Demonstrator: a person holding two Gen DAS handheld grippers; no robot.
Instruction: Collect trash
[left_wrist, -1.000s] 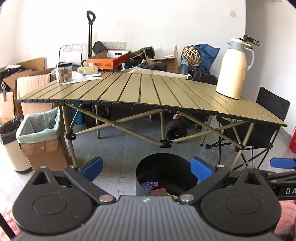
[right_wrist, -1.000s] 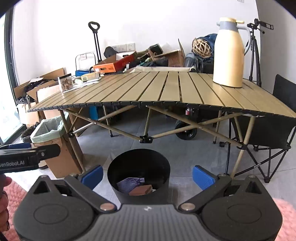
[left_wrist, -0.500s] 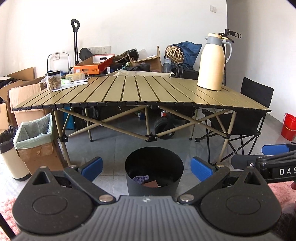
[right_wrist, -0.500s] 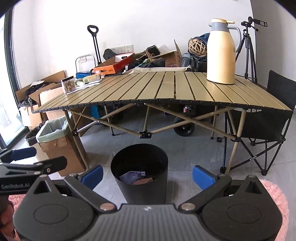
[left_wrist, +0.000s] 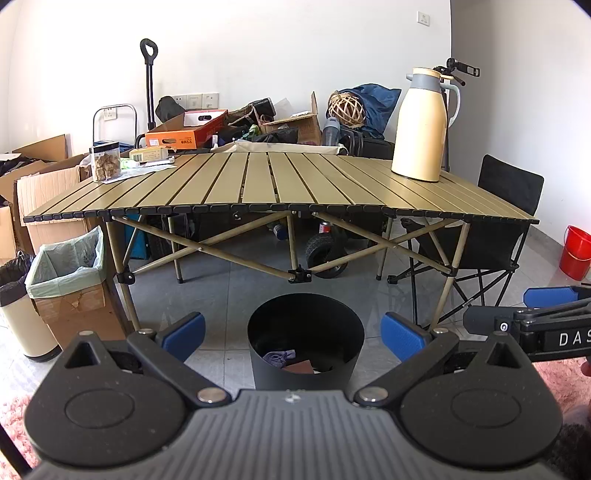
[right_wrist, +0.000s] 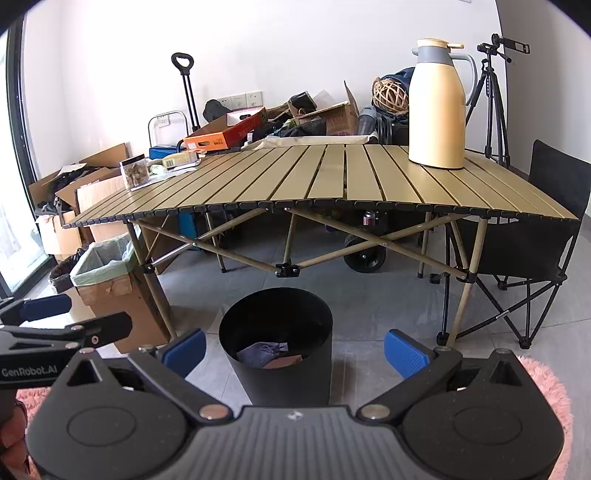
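A black round trash bin (left_wrist: 306, 328) (right_wrist: 277, 332) stands on the grey floor in front of the folding table. Inside it lie a purple crumpled cloth (left_wrist: 279, 357) (right_wrist: 263, 351) and a brown flat piece (left_wrist: 300, 367) (right_wrist: 284, 362). My left gripper (left_wrist: 293, 334) is open and empty, a little back from the bin. My right gripper (right_wrist: 293, 347) is open and empty, also back from the bin. Each gripper shows at the edge of the other's view: the right one (left_wrist: 543, 306), the left one (right_wrist: 48, 321).
The slatted folding table (left_wrist: 280, 184) (right_wrist: 332, 181) holds a cream thermos (left_wrist: 421, 125) (right_wrist: 437, 107), a clear jar (left_wrist: 105, 164) and papers. A lined cardboard bin (left_wrist: 66, 273) (right_wrist: 107, 273), a black folding chair (left_wrist: 491, 236), a red bucket (left_wrist: 576, 251) and a pink rug (right_wrist: 546, 391) surround it.
Both grippers have pulled back and up from the bin, so it looks smaller and farther. Both stay open and empty.
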